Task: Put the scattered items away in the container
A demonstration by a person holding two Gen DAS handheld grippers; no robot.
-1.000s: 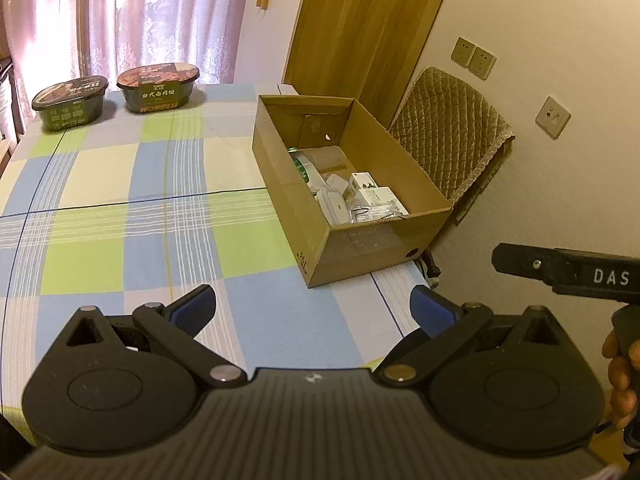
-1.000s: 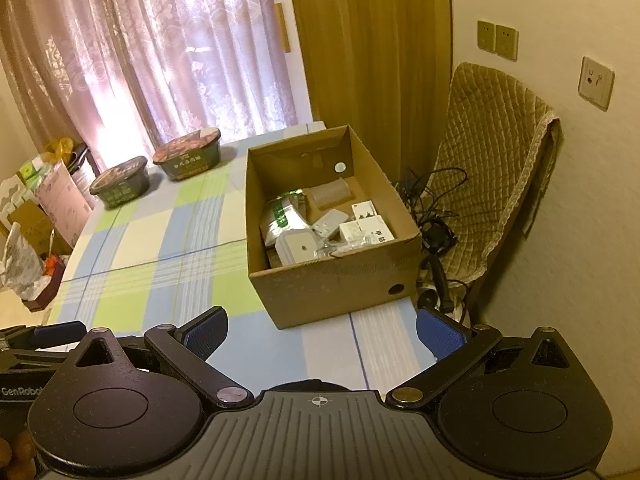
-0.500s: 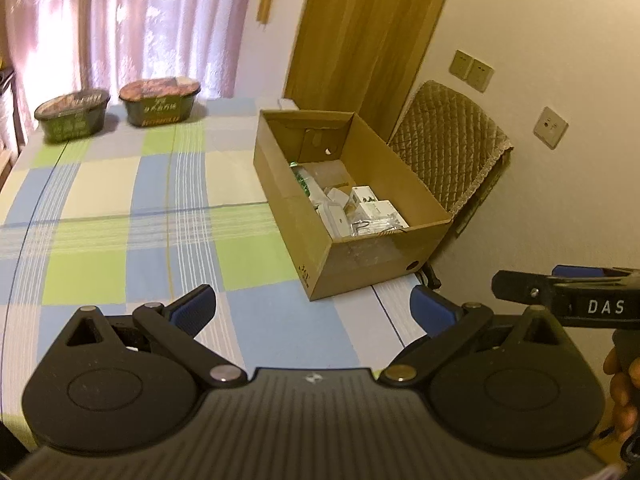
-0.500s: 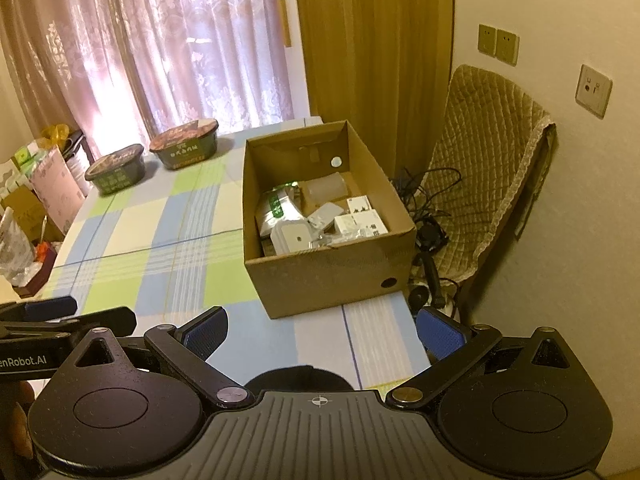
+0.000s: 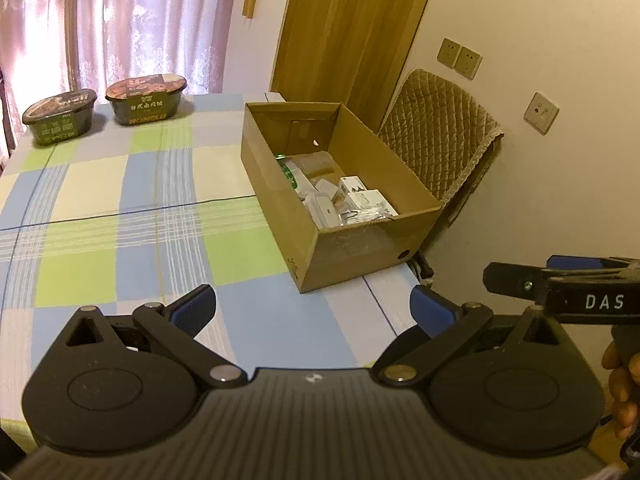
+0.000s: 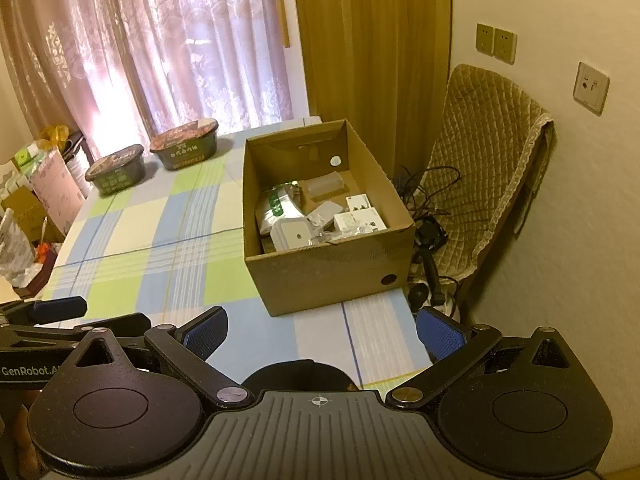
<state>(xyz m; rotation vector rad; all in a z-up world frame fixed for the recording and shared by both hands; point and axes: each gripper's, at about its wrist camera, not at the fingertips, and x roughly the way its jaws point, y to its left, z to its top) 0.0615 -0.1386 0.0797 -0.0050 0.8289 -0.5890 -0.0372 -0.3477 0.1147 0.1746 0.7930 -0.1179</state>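
Observation:
An open cardboard box (image 5: 352,248) (image 6: 332,272) stands at the right side of the checked tablecloth. Inside it lie several small items: white packets (image 6: 360,220), a green-and-white pouch (image 6: 276,204) and a clear plastic piece (image 6: 324,186). My left gripper (image 5: 312,306) hovers open near the table's front edge, nothing between its blue pads. My right gripper (image 6: 322,332) is also open and empty, just short of the box. From the left wrist view, the right gripper's arm shows at the right edge, held by a hand (image 5: 624,384).
Two lidded instant-noodle bowls (image 5: 146,98) (image 5: 60,116) sit at the table's far left. A padded chair (image 6: 488,176) with cables (image 6: 428,216) under it stands right of the box by the wall. Bags and cartons (image 6: 36,184) crowd the floor left of the table.
Both grippers have drawn back and risen from the box, so it looks smaller and farther. Both remain open and empty.

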